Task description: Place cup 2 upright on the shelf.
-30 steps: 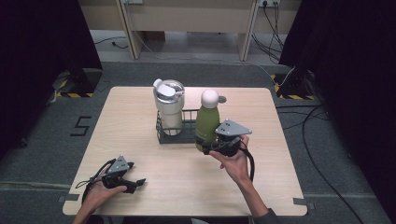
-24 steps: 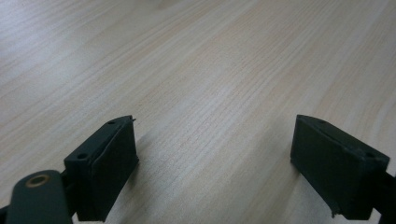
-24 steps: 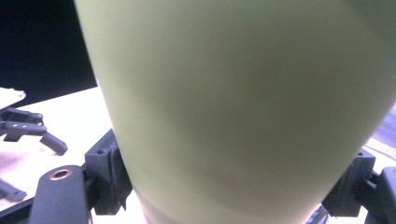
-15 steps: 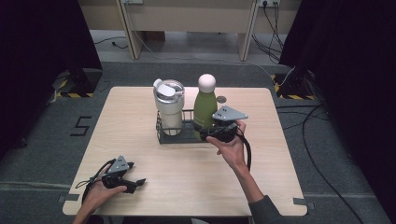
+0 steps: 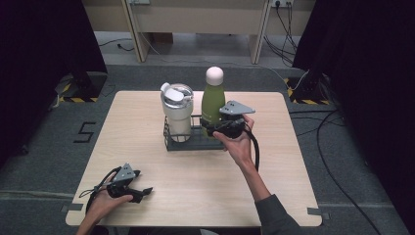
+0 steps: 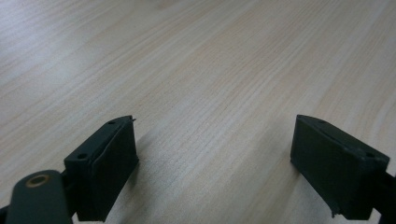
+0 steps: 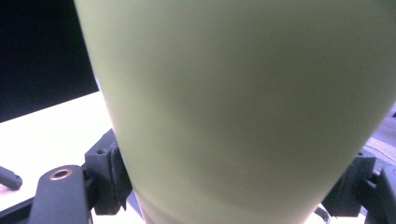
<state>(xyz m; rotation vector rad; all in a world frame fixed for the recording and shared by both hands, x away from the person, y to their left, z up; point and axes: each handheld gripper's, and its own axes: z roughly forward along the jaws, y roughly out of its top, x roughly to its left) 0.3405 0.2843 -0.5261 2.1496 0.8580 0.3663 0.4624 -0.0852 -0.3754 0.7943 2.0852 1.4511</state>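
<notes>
right gripper (image 5: pixel 219 128): you've got it clenched on the lower body of the green bottle (image 5: pixel 213 102), one jaw on each side. In the right gripper view the bottle (image 7: pixel 243 107) sits square between the jaws, so the grip looks solid to me.

green bottle: upright, pale round cap on top, over the right slot of the black wire rack (image 5: pixel 172 145) mid-table. Can't tell from the high view whether its base is down in the slot or just above it.

white tumbler (image 5: pixel 176 111): in the rack's left slot, just beside the bottle. That's your main thing to not bump.

left gripper (image 5: pixel 133 192): jaws released and spread wide, nothing between them, lying low at the front-left of the table (image 5: pixel 147 103). The left gripper view has bare wood under it (image 6: pixel 196 70).

step in hand (my read): seating the bottle in the rack next to the tumbler.

how to do it well: keep the bottle dead vertical, come straight down, and don't drift left toward the tumbler. Watch the base against the rack's wire rim.

letting go: only loosen the jaws once the base is fully settled, then back the gripper out toward yourself, level.

risk: tall and top-heavy-looking, so a tilted release could tip it.
</notes>
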